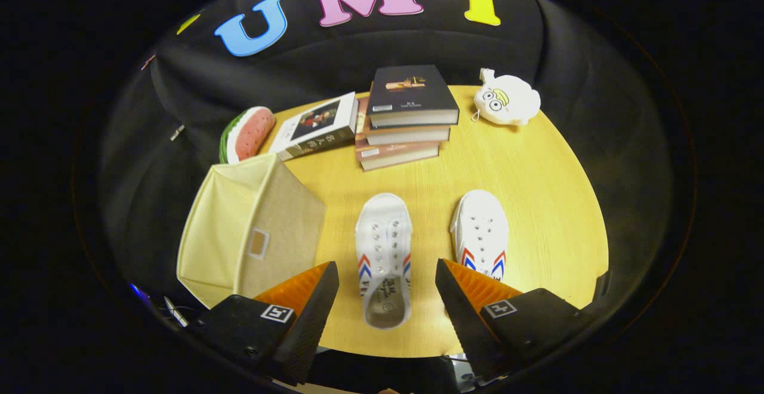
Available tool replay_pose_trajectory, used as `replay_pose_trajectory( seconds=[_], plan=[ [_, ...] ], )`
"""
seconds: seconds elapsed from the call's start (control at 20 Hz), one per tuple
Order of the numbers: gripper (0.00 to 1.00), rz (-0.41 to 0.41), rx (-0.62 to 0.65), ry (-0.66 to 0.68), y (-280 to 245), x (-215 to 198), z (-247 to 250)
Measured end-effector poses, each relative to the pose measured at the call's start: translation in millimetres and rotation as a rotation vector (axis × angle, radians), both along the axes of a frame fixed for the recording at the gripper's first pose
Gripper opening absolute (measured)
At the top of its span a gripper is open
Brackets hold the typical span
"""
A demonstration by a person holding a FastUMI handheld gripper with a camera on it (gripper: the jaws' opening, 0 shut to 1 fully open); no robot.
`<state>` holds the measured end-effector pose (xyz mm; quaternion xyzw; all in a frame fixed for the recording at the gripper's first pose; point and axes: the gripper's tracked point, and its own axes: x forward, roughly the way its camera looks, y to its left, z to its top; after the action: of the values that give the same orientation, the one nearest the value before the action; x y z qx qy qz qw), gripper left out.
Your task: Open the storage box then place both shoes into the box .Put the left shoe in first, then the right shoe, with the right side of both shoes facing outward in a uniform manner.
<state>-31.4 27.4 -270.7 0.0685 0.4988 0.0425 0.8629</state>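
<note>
Two white canvas shoes lie on the round wooden table (pixel 537 203) ahead of me, toes pointing away. My gripper (pixel 387 271) is spread wide and grips nothing. The left shoe (pixel 384 256) sits between my fingers, its heel opening nearest me and its insole showing; neither finger touches it as far as I can tell. The right shoe (pixel 481 233) lies just beyond my right finger, which hides its heel. Both shoes are smooth and rounded at the toe, with rows of metal eyelets, no laces, and red and blue chevron stripes on the sides. The box (pixel 250 233) stands just beyond my left finger, to the left of the left shoe: pale cream fabric, soft-sided and angular, with a small label pocket on the face turned toward the shoes. I cannot tell whether its lid is open. Farther beyond my fingers is a stack of books (pixel 406 119) with glossy dark covers, another book (pixel 316 126) leaning beside it, a watermelon-slice cushion (pixel 248 134) behind the box, and a round white plush toy (pixel 506 100) at the far right.
</note>
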Motion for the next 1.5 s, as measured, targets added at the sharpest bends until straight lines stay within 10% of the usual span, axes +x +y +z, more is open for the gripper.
replay_pose_trajectory(
  seconds=[0.45,0.85,1.15,1.5],
  plan=[
    [0.99,0.131,-0.148,0.065,-21.4,-1.4,-75.1],
    [0.96,0.107,0.044,0.209,7.0,1.1,-117.2],
    [0.46,-0.023,0.241,0.252,24.1,-0.1,-118.8],
    [0.16,-0.036,0.212,0.24,19.2,-2.9,-117.6]
  ],
)
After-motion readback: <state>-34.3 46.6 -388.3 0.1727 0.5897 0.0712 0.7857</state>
